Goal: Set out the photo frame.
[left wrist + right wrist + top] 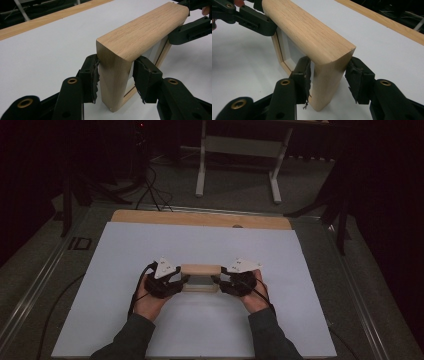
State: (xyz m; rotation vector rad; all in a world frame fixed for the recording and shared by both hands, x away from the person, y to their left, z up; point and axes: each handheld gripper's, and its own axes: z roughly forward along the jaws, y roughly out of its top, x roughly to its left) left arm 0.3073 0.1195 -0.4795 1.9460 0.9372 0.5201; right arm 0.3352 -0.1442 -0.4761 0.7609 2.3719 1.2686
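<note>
Wooden frame (201, 270) btwn both hand-held grippers

frame's (140, 37) far end behind claw (186, 30)

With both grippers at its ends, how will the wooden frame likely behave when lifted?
The wooden frame looks thick and solid, so probably stiff. It stands on a narrow edge, so may tip if released. Its panel could be glass, possibly fragile.

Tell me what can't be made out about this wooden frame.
- What the frame holds: high view, too small; both gripper views show a pale panel edge-on.
- Its far side: left gripper view, hidden behind its top rail.
- Left tool pad contact: the frame's corner hides it.
</note>
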